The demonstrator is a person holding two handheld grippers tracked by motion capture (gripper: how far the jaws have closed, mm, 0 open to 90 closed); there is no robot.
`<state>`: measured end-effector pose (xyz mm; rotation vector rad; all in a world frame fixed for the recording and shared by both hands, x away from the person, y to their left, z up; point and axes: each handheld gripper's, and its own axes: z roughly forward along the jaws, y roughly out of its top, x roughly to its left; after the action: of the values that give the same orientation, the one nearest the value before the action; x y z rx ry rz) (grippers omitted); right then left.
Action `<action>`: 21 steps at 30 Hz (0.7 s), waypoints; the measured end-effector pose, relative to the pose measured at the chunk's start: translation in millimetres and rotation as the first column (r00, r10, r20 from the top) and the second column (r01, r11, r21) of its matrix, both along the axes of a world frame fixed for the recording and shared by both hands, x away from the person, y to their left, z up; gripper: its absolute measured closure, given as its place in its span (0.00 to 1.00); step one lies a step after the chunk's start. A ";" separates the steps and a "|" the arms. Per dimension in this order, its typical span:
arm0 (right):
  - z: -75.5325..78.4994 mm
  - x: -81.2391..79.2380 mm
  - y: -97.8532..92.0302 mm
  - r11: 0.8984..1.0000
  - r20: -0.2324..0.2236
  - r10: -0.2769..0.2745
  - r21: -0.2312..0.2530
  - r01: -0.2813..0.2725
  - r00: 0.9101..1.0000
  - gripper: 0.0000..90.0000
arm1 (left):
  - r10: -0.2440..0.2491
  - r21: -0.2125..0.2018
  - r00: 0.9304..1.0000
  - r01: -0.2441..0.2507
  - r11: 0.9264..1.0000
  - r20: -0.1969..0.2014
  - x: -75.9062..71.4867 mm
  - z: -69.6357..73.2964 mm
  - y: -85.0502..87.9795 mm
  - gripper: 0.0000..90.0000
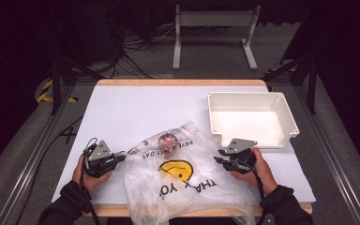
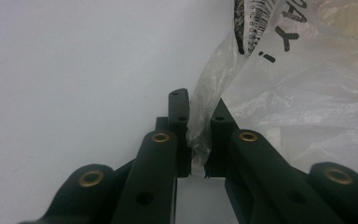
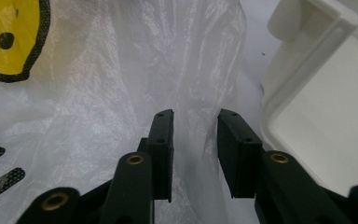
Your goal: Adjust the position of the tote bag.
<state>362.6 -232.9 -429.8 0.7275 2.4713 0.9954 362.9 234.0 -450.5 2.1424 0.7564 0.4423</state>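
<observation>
Here, plastic bag (image 1: 183, 180) lengthwise toward the person, left hand-held gripper (image 1: 120, 158) pinching its edge, right hand-held gripper (image 1: 219, 161) half-open astride its other edge.

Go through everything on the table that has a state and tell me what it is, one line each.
plastic bag: crumpled, lying flat, ball inside
pink ball: inside the bag
white bin: upright, empty
left gripper: shut on the bag's edge
right gripper: open, bag film between its jaws

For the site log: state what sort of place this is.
Probably a lab recording bench: a white table on a dark railed frame, loose cables on the floor behind, and a metal stand.
</observation>
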 end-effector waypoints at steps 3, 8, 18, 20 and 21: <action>-0.6 -0.1 2.3 1.000 -0.005 0.003 0.003 -0.003 1.000 0.82 | -0.001 0.001 1.000 0.001 1.000 0.011 0.2 0.7 1.0 0.97; -0.1 -3.3 11.6 0.998 -0.008 0.055 0.006 -0.054 0.998 0.99 | 0.014 0.007 1.000 -0.014 1.000 0.028 6.1 3.1 5.7 0.99; -0.4 -1.5 32.3 0.998 0.009 0.066 0.007 -0.066 0.998 1.00 | 0.066 0.012 0.997 -0.066 0.998 0.043 33.3 9.7 17.8 0.99; -0.8 -0.3 35.8 0.998 0.015 0.061 0.002 -0.061 0.998 1.00 | 0.078 0.009 0.996 -0.078 0.997 0.049 40.1 9.9 18.9 0.99; -0.7 0.5 37.0 0.998 0.017 0.057 0.006 -0.057 0.998 1.00 | 0.080 0.016 0.996 -0.081 0.997 0.042 43.8 9.7 19.2 0.99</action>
<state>363.1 -195.9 -430.5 0.6513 2.4884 1.0256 406.7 253.2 -440.7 2.1182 0.8204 0.5356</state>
